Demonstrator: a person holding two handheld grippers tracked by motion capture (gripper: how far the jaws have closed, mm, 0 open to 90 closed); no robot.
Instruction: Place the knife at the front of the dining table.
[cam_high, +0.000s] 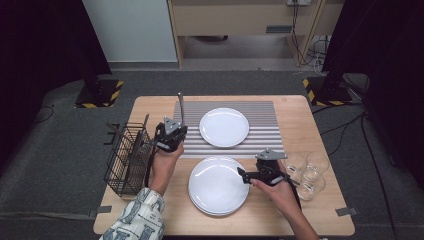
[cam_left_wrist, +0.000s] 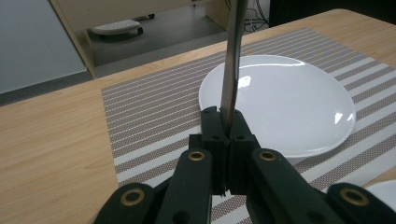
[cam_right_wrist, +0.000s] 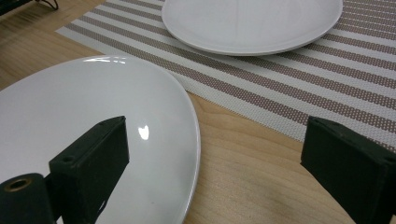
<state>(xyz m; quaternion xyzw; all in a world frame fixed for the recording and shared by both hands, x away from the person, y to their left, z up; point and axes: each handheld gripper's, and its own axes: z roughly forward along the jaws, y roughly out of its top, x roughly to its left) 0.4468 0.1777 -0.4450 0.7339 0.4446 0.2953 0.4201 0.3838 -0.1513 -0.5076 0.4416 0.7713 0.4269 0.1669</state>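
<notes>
Left of the far plate (cam_high: 224, 127), the left gripper (cam_left_wrist: 223, 122) clamps an upright knife (cam_left_wrist: 232, 60); the right gripper (cam_right_wrist: 210, 154) gapes empty over the near plate's (cam_right_wrist: 93, 112) rim.

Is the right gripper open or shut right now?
Open. In the right gripper view its two black jaws stand wide apart around the rim of the near plate, nothing pinched; the right gripper hovers at that plate's right edge.

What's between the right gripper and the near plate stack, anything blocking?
Nothing visible. The right gripper hangs open at the right rim of the near plate stack, one finger over the plate, the other over bare table. The glasses sit behind it.
</notes>
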